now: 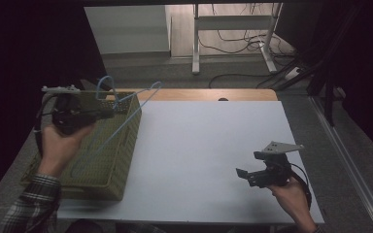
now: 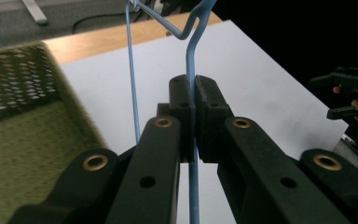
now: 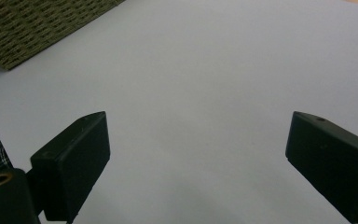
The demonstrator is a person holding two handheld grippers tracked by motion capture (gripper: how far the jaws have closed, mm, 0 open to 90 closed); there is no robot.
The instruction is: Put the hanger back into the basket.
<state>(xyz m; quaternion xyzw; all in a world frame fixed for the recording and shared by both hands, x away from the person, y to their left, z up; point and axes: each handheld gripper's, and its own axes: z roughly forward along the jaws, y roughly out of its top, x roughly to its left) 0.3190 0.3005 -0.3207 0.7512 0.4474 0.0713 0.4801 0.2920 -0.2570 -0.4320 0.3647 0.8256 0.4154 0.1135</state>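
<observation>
Above the woven basket (image 1: 108,165) at the table's (image 1: 209,145) 9 o'clock edge, the left hand-held gripper (image 2: 195,100) has its jaws clamped on a blue wire hanger (image 1: 126,114). At 4 o'clock, the right hand-held gripper (image 3: 196,163) hovers wide open, holding nothing.

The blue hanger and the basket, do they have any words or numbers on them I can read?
No readable text: none on the blue wire hanger, the woven green basket, the left hand-held gripper shut on the hanger, the open right hand-held gripper, or the white table.
</observation>
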